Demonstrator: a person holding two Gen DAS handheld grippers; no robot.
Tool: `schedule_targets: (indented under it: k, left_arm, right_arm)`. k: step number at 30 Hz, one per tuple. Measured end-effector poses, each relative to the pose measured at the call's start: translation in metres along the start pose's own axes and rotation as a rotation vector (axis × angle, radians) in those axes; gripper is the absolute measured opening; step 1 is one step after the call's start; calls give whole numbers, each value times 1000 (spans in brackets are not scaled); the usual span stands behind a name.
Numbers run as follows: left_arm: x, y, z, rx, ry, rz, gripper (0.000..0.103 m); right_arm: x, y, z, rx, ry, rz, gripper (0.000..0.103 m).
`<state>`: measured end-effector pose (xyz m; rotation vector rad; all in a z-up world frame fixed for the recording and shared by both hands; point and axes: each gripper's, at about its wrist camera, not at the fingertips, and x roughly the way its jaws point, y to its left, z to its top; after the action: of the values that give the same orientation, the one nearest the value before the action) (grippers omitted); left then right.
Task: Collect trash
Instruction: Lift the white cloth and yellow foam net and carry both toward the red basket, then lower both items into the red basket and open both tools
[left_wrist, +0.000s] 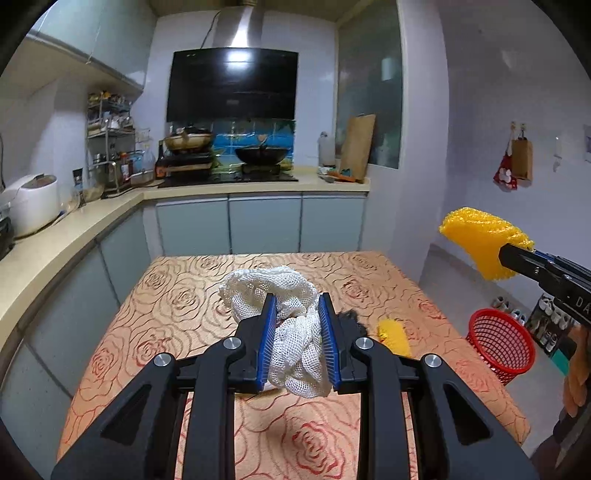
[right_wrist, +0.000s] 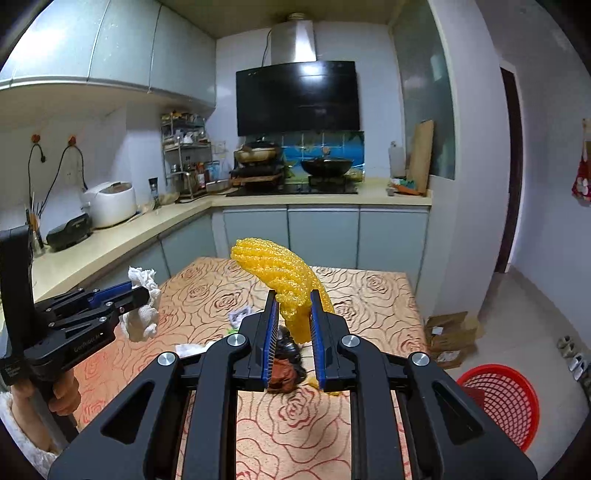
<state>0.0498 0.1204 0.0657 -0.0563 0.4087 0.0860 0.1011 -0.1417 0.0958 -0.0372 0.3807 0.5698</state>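
Observation:
My left gripper (left_wrist: 298, 297) is shut on a crumpled white foam net (left_wrist: 291, 332), held a little above the rose-patterned table (left_wrist: 184, 295). In the right wrist view the same gripper (right_wrist: 144, 291) shows at the left with the white net (right_wrist: 142, 321) hanging from it. My right gripper (right_wrist: 294, 295) is shut on a yellow foam net (right_wrist: 273, 262) that sticks up past its fingertips. From the left wrist view, that gripper (left_wrist: 517, 258) hangs off the table's right side with the yellow net (left_wrist: 476, 240). A red mesh basket (right_wrist: 506, 402) stands on the floor to the right of the table.
On the table (right_wrist: 369, 295) lie a dark brown scrap (right_wrist: 286, 369), white paper bits (right_wrist: 188, 349), a small wrapper (right_wrist: 240, 315) and a second yellow net (left_wrist: 393, 334). A cardboard box (right_wrist: 450, 336) sits on the floor beyond the basket. Kitchen counters run along the left and back.

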Motion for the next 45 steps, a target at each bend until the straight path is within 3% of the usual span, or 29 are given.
schedule_targets:
  k: [8,27,39,45]
  left_arm:
    - [5,-42,13,50,-16,-77,23]
    - [46,-196,20,198,11,-323,23]
    - [94,-249,9,188,146,-473,23]
    - [129,-264,-1,160,234,-553,23]
  right_arm:
    - [-20,-37,0,39,-24,-80,17]
    - [-70,-147,-34,177,-24,-322,17]
    - [-64,-192,-58,267,23,-384,17]
    - [-45,-210,-73,297,90,-410,17]
